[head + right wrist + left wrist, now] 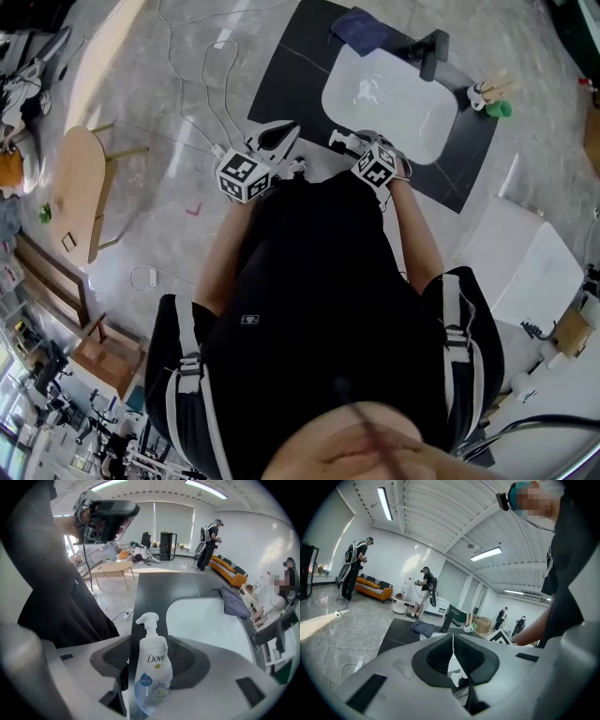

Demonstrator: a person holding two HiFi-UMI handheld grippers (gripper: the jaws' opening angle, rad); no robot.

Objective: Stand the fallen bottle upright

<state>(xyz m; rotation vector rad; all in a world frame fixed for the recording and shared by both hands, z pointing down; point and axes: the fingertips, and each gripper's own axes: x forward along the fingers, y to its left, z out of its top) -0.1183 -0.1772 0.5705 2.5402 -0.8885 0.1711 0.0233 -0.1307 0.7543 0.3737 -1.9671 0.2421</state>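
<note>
The fallen bottle is seen lengthwise between the spread jaws of the right gripper, pump end farthest out, so its body should be clamped squarely at mid-length before being tipped upright, while the left gripper is clenched empty.

The fingers of my right gripper are smooth, matt grey plastic, with dark, finely ribbed pads that look rubbery. My left gripper has the same grey shell and ribbed black pads. The bottle is frosted, half-clear plastic with a glossy printed label and an opaque white plastic pump. Right of centre in the right gripper view, the surface is smooth, glossy white, and the black mat around it looks matt. The blue-grey cloth is soft and creased. In the head view's upper left the floor is polished grey stone, and the table is pale wood.
</note>
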